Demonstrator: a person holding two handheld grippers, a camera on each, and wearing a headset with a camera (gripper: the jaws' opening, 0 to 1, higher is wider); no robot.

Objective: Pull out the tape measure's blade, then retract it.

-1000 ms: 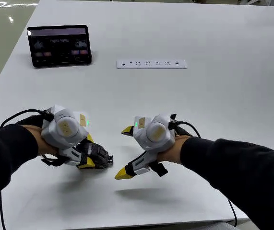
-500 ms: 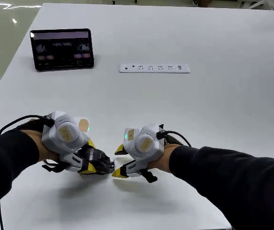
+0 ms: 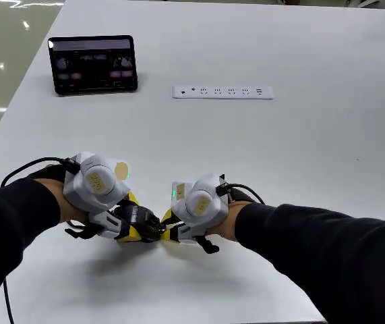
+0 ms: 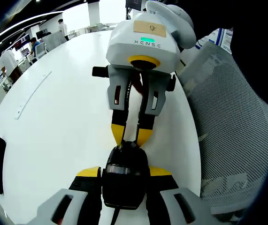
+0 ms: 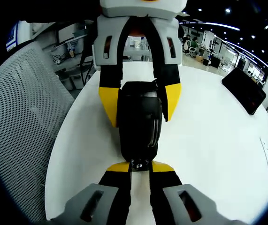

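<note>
Near the tabletop's (image 3: pixel 280 155) 6 o'clock edge, the left gripper (image 4: pixel 124 171) clamped the tape measure (image 5: pixel 140 119) between its jaws, while the right gripper (image 5: pixel 141 167), at its 3 o'clock, pinched the apparent blade tip (image 5: pixel 140 163), setting a 9-to-3 draw axis.

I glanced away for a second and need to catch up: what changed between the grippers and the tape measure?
The right gripper moved left to the tape measure, and its fingers, wide open before, have closed on the blade tip. The left gripper kept its hold on the tape measure's case, hardly shifting. The tablet and power strip stayed put on the table.
</note>
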